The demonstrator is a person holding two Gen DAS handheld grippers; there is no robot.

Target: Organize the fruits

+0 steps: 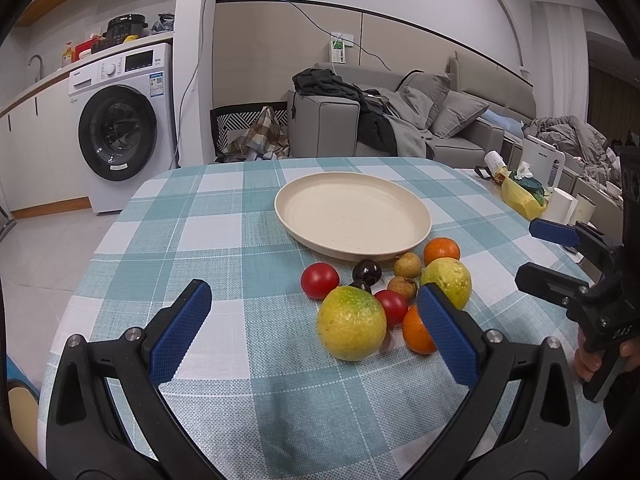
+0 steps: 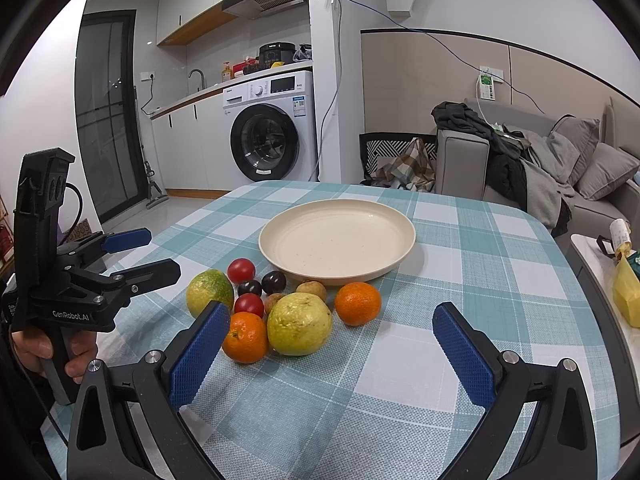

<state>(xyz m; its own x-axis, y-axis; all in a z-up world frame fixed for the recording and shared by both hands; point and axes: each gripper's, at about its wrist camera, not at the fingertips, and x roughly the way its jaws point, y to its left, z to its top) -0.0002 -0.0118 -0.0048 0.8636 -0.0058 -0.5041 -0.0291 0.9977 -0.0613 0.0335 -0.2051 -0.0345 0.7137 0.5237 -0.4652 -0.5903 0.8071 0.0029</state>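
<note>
Nearest you, the left gripper (image 1: 314, 320) and the right gripper (image 2: 328, 340) both hover with their blue pads spread wide and nothing between them. Just beyond the left gripper's fingertips, toward its right pad, lies the green-yellow guava (image 1: 352, 322); the paler guava (image 2: 299, 323) sits ahead of the right gripper, close to its left pad, with one orange (image 2: 245, 336) touching it and another orange (image 2: 357, 303) just beside. Behind these cluster two red tomatoes (image 2: 241, 270), dark plums (image 2: 274, 282) and small brown longans (image 2: 312, 289). Farther ahead of both tools the cream plate (image 2: 280, 256) stands bare on the checked tablecloth (image 2: 460, 340). No fruit is yet moved: this appears to be the opening reach. Your next move calls for centering a guava between the pads before you close.
</note>
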